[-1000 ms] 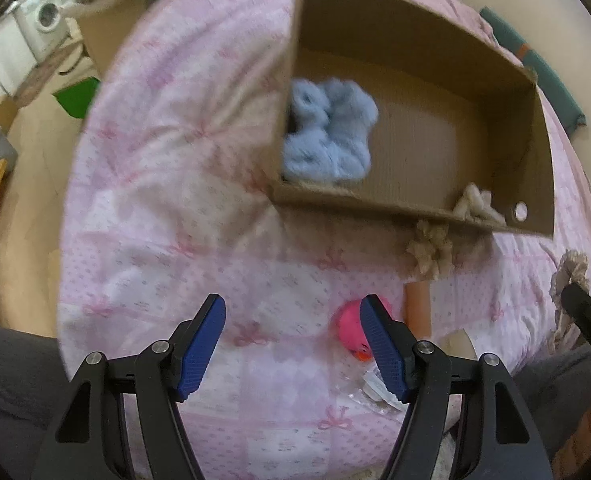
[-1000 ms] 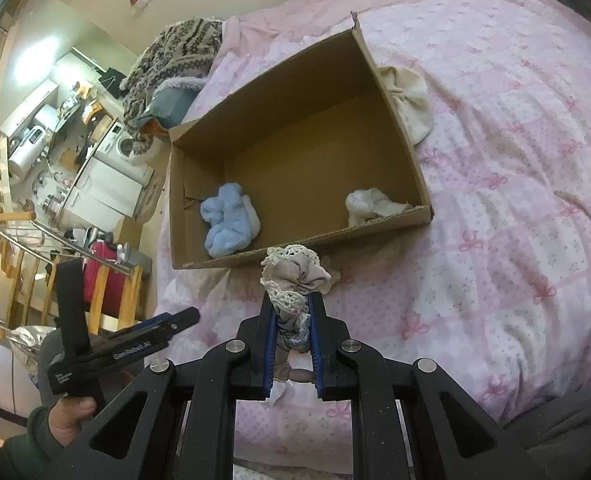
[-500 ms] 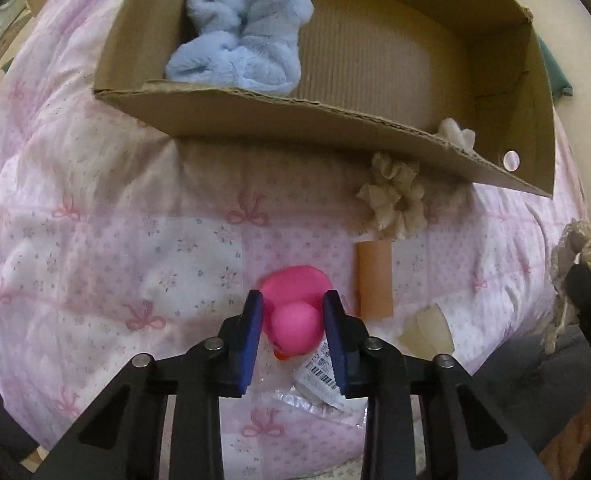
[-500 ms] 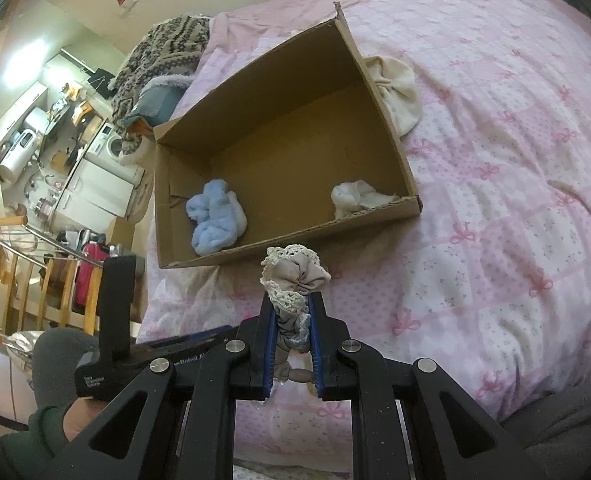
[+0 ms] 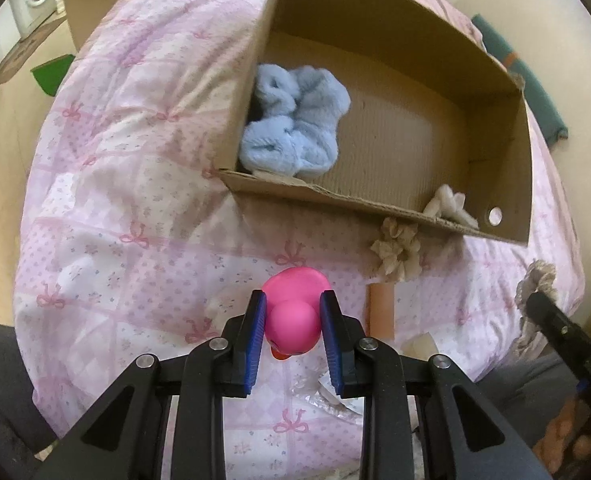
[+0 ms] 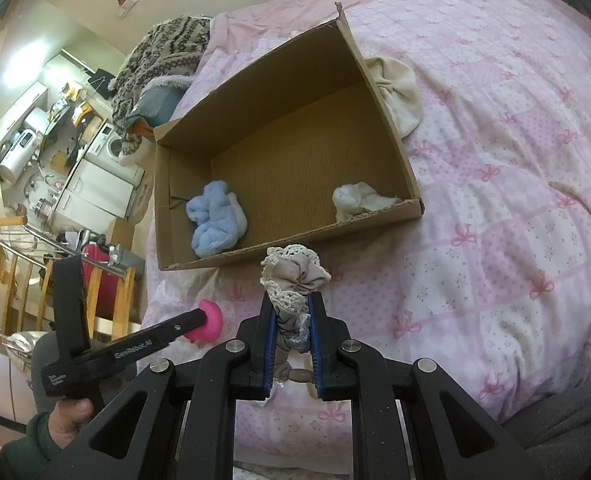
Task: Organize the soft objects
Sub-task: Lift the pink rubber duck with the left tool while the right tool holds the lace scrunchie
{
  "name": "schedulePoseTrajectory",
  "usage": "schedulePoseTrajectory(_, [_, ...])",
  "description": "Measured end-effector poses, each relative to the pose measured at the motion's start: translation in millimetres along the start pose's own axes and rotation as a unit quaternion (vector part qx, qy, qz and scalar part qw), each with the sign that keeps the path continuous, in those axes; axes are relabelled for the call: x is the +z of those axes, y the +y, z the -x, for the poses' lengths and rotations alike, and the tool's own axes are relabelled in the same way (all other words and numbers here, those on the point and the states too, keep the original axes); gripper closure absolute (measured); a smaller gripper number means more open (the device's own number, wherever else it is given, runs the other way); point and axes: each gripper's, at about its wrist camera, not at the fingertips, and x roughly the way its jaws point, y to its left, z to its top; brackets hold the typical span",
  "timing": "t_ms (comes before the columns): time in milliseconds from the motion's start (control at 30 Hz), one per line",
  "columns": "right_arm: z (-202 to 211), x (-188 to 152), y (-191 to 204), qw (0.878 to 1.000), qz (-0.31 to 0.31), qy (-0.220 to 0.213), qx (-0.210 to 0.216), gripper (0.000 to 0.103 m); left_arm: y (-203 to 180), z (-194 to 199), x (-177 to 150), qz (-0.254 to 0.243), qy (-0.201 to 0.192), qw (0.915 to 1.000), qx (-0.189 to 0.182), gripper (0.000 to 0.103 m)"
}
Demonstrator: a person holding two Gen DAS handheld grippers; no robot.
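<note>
Pink-quilted bed [image 6: 515, 184] under cardboard box [image 6: 379, 92]

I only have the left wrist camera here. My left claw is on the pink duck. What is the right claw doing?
Observer: The right claw is shut on a lace-trimmed scrunchie, just short of the box.
Operator: Is anything soft hidden behind the box?
Observer: Yes. A cream cloth lies on the quilt outside the box, against its wall near the far corner.
Operator: And farther back?
Observer: A patterned knit sweater is heaped beyond the box's other far corner.
</note>
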Motion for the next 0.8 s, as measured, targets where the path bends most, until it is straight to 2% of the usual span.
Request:
schedulePoseTrajectory(200, [-2, 0, 2, 1.0, 0.008, 0.002, 0.001, 0.087, 14, 19, -1, 0.008, -0.023, 0.9996, 0.017, 0.078])
schedulePoseTrajectory(533, [-5, -1, 5, 1.0, 0.012, 0.006, 0.0, 0.087, 16, 15, -5, 0.005, -0.022, 0.9979, 0.061, 0.078])
schedulePoseTrajectory(800, [-5, -1, 6, 1.0, 0.013, 0.003, 0.002, 0.087, 20, 15, -4, 0.016, -0.024, 0.9972, 0.069, 0.078])
